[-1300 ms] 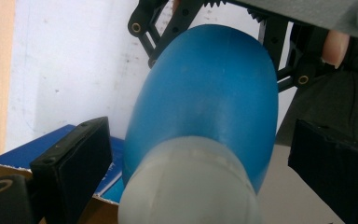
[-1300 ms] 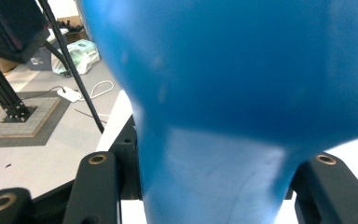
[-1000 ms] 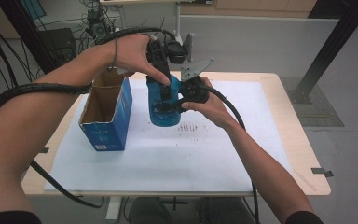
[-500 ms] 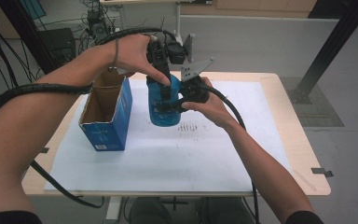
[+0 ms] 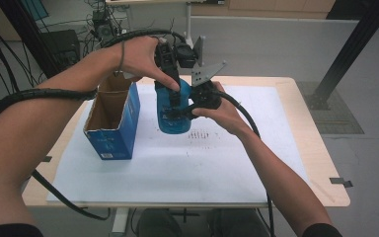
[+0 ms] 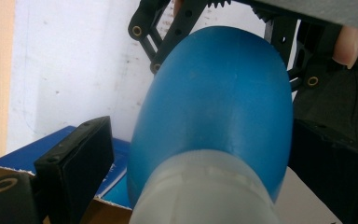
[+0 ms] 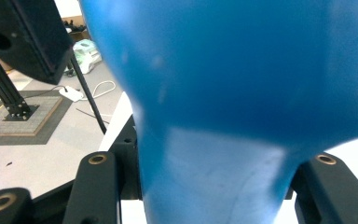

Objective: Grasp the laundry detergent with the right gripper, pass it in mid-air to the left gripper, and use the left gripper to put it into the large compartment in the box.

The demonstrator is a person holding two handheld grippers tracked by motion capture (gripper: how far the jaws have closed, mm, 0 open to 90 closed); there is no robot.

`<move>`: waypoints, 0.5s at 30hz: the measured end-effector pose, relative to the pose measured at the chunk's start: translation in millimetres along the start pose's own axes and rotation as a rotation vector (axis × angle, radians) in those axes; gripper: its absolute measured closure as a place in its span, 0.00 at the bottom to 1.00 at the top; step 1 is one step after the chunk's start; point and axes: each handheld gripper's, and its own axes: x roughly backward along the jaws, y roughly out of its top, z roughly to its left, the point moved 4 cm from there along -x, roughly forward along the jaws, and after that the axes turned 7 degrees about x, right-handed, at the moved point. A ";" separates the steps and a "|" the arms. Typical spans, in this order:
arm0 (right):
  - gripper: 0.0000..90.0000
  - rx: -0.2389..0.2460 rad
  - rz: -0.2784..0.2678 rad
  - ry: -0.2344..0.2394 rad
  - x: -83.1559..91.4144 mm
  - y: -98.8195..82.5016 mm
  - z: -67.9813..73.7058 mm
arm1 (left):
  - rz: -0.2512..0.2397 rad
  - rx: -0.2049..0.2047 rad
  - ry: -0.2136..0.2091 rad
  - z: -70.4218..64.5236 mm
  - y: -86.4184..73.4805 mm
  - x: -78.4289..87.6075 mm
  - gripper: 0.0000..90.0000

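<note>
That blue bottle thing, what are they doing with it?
A person is holding a blue bottle above the white table with two hand-held grippers. The right tool is clamped on the bottle's side, and the left tool comes down over its top end, with one pad standing a little off the bottle. An open blue cardboard box stands right beside the bottle. Whether the bottle is going into the box or has come out of it is not clear.
</note>
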 end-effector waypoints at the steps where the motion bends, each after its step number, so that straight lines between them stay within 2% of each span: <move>1: 0.51 0.000 0.001 0.000 0.0 -0.1 0.1 | 0.002 0.000 0.001 0.0 0.1 0.0 0.09; 12: 0.51 0.011 0.003 0.001 -0.4 -0.3 0.1 | 0.008 -0.005 0.002 0.3 0.1 -1.2 0.13; 15: 0.51 0.012 0.003 0.001 -0.5 -0.4 0.1 | 0.007 -0.006 0.010 0.1 0.2 -0.9 0.19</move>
